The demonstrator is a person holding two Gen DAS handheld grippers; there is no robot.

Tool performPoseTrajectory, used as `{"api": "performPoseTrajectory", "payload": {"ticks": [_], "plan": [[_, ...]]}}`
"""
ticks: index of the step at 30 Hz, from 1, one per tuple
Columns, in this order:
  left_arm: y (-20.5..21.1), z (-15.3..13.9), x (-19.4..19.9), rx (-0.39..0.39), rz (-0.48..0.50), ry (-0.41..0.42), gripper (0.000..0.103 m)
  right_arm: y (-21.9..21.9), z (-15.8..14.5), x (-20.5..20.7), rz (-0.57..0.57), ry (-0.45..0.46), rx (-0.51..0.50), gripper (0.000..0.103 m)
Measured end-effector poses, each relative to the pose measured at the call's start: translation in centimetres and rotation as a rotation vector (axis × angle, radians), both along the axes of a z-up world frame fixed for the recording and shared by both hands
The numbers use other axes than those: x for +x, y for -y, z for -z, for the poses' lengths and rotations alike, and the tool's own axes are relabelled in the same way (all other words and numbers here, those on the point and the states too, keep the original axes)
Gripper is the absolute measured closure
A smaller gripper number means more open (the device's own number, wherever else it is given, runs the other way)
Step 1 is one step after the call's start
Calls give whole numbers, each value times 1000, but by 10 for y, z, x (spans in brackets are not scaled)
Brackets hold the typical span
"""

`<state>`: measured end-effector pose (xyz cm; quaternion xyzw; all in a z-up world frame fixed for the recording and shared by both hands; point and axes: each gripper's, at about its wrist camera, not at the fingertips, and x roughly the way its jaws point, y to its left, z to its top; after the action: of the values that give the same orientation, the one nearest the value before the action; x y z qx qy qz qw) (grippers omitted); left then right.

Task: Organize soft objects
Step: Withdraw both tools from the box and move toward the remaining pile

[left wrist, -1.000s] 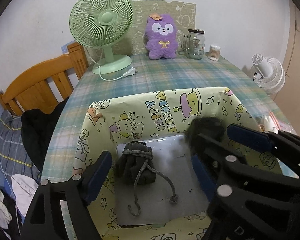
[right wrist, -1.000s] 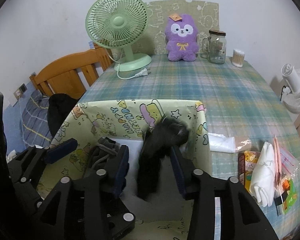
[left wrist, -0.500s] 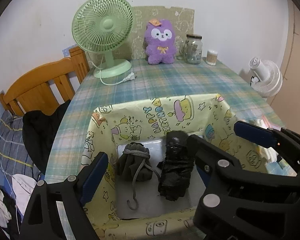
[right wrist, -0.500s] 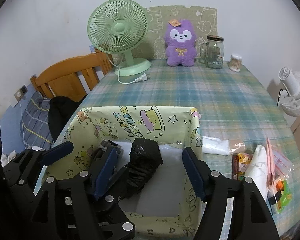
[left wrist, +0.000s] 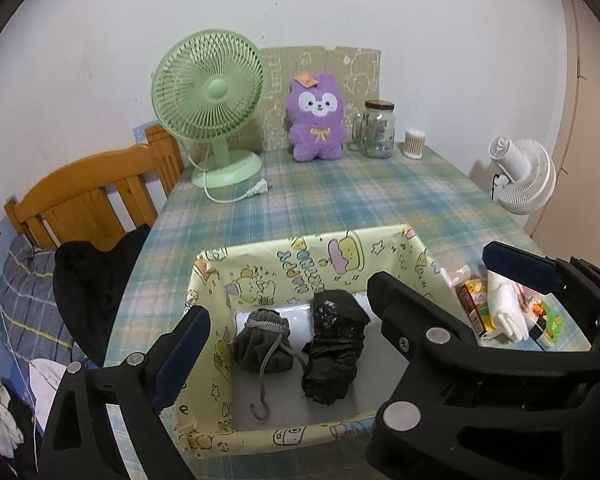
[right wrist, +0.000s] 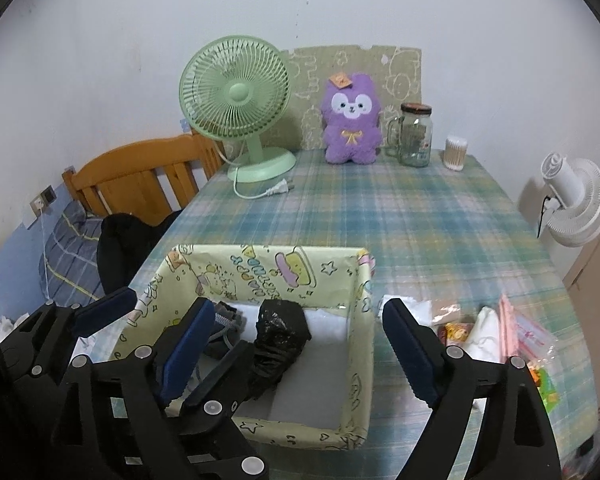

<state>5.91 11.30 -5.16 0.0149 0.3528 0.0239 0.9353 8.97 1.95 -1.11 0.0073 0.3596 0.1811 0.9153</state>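
Above yellow box (right wrist: 364,364): right gripper (right wrist: 300,354) jaws just opening, wide, nothing between; left gripper (left wrist: 292,344) likewise. 2 soft items inside: black bundle (left wrist: 334,350), grey drawstring pouch (left wrist: 265,340). Risk: left gripper's inner finger snagging pouch cord (left wrist: 262,384), dragging pouch out.

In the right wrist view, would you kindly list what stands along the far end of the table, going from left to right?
Green fan → purple plush toy → glass jar → cotton swab container.

Bedroom at home, wooden bed (left wrist: 88,200), plush toy (left wrist: 317,118)
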Motion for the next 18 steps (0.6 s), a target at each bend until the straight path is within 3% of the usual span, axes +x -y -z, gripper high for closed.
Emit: {"api": "performPoseTrajectory", "payload": {"ticks": [18], "plan": [[30, -29, -22, -9, 8, 92, 4, 35, -31, -26, 54, 87, 13, 8]]}}
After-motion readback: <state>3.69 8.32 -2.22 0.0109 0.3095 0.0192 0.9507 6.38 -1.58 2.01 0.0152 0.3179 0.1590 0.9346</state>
